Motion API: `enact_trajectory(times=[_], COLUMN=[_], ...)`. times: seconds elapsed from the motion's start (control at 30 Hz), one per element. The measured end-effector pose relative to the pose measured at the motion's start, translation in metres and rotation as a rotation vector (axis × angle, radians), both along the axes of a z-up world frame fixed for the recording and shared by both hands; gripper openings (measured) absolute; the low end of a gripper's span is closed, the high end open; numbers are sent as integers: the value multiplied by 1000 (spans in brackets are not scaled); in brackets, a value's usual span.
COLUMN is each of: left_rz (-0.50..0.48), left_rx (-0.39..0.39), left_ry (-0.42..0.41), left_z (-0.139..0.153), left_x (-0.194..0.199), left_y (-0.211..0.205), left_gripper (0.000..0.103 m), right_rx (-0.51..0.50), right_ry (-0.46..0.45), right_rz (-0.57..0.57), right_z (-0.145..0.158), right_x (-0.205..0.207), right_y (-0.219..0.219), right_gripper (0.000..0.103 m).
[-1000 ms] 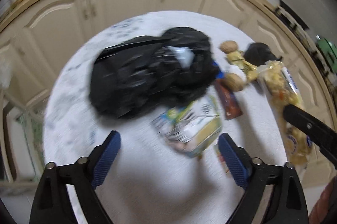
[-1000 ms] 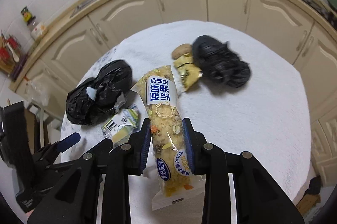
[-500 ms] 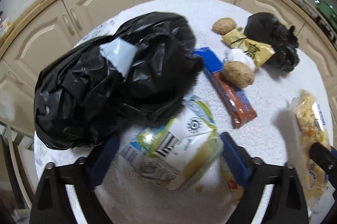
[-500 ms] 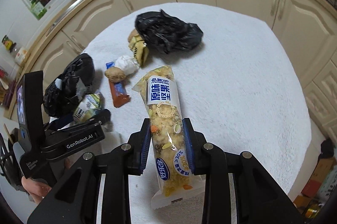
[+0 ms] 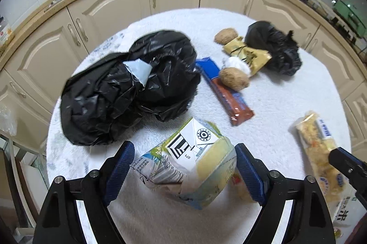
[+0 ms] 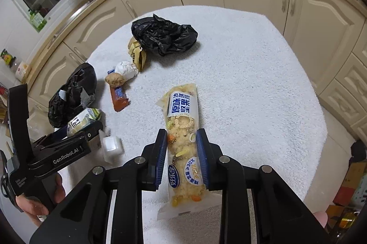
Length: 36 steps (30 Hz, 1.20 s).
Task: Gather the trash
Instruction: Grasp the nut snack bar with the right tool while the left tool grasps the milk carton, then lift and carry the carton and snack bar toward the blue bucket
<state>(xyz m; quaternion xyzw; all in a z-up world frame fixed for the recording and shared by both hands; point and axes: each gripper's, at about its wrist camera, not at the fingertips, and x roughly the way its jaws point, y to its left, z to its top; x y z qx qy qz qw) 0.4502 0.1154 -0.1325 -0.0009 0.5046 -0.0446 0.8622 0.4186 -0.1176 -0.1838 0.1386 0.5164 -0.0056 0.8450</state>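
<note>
Right now the crushed carton (image 5: pixel 190 163) sits crosswise between the left gripper (image 5: pixel 183 166)'s spread pads, unpinched; the right gripper (image 6: pixel 182 158) is tightening on the snack packet (image 6: pixel 183 140).

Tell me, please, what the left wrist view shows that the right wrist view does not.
Only left: the left tongs from behind, open around the crushed carton.
Only right: a hand holding the left tool, and the right tongs, closing on the snack pack.
Both: the big black bag, the small black bag and the chocolate bar.
</note>
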Motion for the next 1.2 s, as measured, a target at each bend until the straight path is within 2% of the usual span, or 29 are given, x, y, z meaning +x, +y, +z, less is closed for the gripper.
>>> enact_trajectory(times=[0.07,0.2,0.23,0.33,0.37,0.43,0.47,0.53,0.67,0.73,0.9,1.2], left_rz=[0,5,9,26,32,41,51,67,74,71,67,81], left_rx=[-7,-21,-20,-30,-42,-58,-61,-48,0,8,-2,12], left_ry=[-12,-11,-5,25,36,48,55,43,24,13,23,-30], left_z=[6,5,6,-1,-3,-9,-12,-16,-20,-22,-20,5], left_x=[-9,-21,-26,-34,-36,-40,-40,-40,-40,-42,-42,-63], left_y=[1,0,4,12,16,23,26,30,21,18,19,17], left_gripper=[83,83,83,83,83,83,83,83,84,83,82,82], right_rx=[0,-25,-13,-31,-38,-45,-75,-108,-126,-86,-47,-25], right_ry=[-3,31,28,49,49,85,57,66,60,61,63,44], right_rz=[11,37,55,63,63,78,79,87,78,56,42,42], right_z=[0,-12,-15,-26,-29,-40,-38,-38,-38,-36,-36,-26], right_x=[-1,5,6,9,9,11,9,9,6,4,-1,-11], right_y=[1,6,9,14,16,21,24,31,31,24,16,8], right_gripper=[21,23,27,55,59,59,59,57,33,28,27,27])
